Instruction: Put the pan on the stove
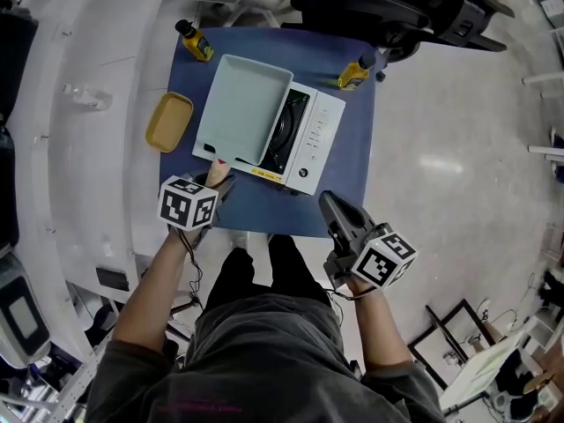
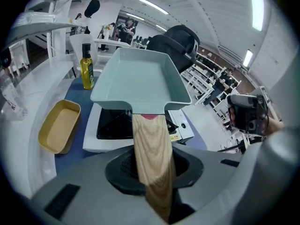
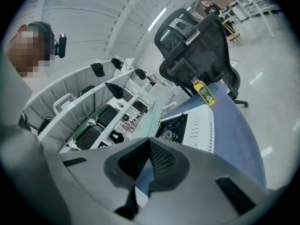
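The pan [image 1: 242, 108], a pale green rectangular one, sits over the left half of the white stove [image 1: 314, 144], which lies on the blue table [image 1: 352, 170]. In the head view the pan's long axis runs from 7 o'clock to 1 o'clock. Its wooden handle [image 1: 217, 169] points to 7 o'clock, toward the person, and the open body reaches away to 1 o'clock. The black burner [image 1: 287, 130] shows past the pan's edge at 4 o'clock. No view makes clear whether the pan's base rests on the stove or hangs just above it.

The left gripper [image 1: 214, 183] is clamped on the handle. In the left gripper view the wood runs straight out between the jaws to the pan body at 12 o'clock. The right gripper [image 1: 333, 206] is at 5 o'clock from the stove, off the table's near edge. Its jaws are drawn together with nothing between them.

A yellow tray [image 1: 169, 122] lies at 9 o'clock from the pan. One oil bottle [image 1: 194, 40] stands at 11 o'clock from the pan and another [image 1: 354, 73] at 2 o'clock.
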A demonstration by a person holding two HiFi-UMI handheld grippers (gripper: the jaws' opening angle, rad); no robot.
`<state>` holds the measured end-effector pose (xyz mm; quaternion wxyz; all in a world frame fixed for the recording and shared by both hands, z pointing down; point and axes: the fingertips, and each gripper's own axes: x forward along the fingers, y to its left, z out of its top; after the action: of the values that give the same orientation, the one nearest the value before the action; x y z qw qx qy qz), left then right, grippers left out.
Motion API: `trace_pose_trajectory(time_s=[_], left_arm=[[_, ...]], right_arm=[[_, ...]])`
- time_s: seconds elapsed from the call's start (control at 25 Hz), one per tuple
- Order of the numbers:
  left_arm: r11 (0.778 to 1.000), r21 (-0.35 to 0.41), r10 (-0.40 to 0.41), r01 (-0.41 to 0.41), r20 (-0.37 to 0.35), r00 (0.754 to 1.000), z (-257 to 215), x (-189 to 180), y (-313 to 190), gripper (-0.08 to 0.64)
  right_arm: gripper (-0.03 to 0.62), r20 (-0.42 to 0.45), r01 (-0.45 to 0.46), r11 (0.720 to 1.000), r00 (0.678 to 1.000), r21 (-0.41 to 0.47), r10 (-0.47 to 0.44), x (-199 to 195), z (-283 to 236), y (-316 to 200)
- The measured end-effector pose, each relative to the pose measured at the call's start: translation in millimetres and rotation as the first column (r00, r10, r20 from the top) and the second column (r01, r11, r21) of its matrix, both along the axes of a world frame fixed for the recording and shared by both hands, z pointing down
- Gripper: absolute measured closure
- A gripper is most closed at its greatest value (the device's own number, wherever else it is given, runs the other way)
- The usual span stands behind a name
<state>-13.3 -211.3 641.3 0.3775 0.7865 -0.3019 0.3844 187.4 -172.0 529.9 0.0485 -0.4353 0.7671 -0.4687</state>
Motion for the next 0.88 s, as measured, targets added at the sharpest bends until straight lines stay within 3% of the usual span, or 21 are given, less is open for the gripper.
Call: trace_pose_trajectory(time_s=[0.88], left_arm=[[0.996, -0.08, 0.042, -0.029, 0.166, 0.985, 31, -5, 5, 0.466]], right_arm=[[0.589, 0.047, -0.001, 0.999, 0.999, -0.044, 0.003, 4, 21, 11]])
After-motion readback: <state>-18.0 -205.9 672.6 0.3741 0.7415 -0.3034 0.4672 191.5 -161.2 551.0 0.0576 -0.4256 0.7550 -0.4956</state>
